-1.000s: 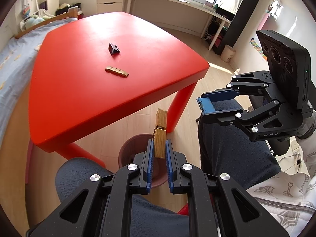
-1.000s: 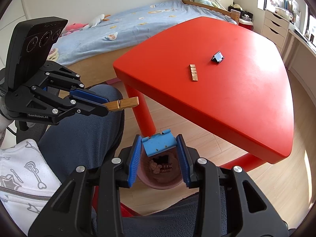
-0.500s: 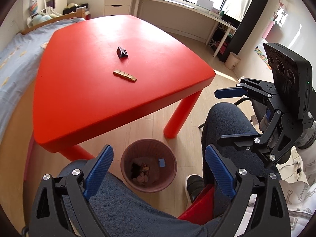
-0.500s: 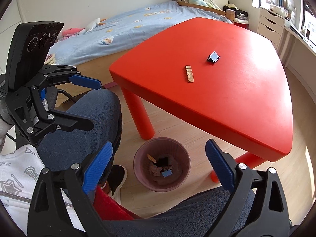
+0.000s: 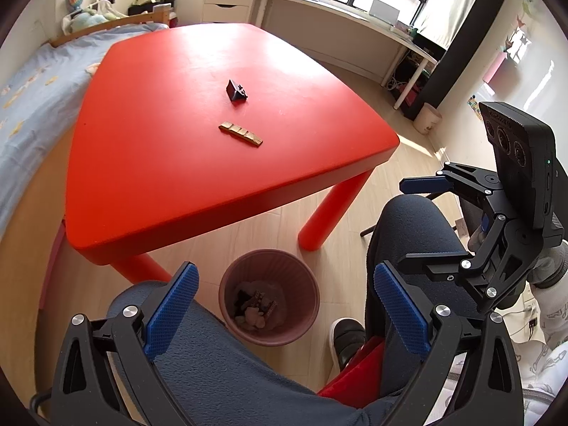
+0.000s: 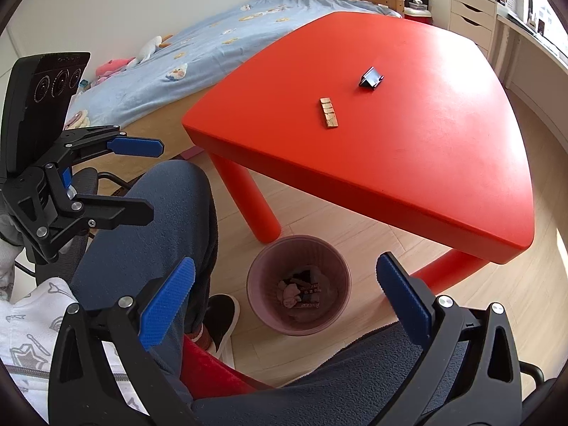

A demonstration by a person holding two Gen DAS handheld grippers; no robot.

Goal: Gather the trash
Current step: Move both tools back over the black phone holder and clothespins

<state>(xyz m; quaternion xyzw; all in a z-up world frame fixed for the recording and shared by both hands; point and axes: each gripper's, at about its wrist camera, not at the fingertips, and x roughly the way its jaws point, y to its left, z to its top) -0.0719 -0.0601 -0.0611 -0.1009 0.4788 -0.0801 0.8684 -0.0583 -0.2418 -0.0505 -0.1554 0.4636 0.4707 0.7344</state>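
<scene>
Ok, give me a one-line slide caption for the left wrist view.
Left gripper open and empty above the floor bin; a black clip and a wooden strip remain on the red table.

red table [image 5: 159, 163], mauve ribbed bin [image 5: 301, 284], black clip [image 5: 236, 90], tan strip [image 5: 240, 133].

Bedroom around the red table

A bed [image 6: 220, 42] with plush toys [image 6: 142, 55], a white drawer unit [image 5: 229, 0] and a long desk [image 5: 355, 21] line the walls.

Open right gripper [image 6: 284, 294], bin [image 6: 255, 284], red table [image 6: 408, 163]
</scene>
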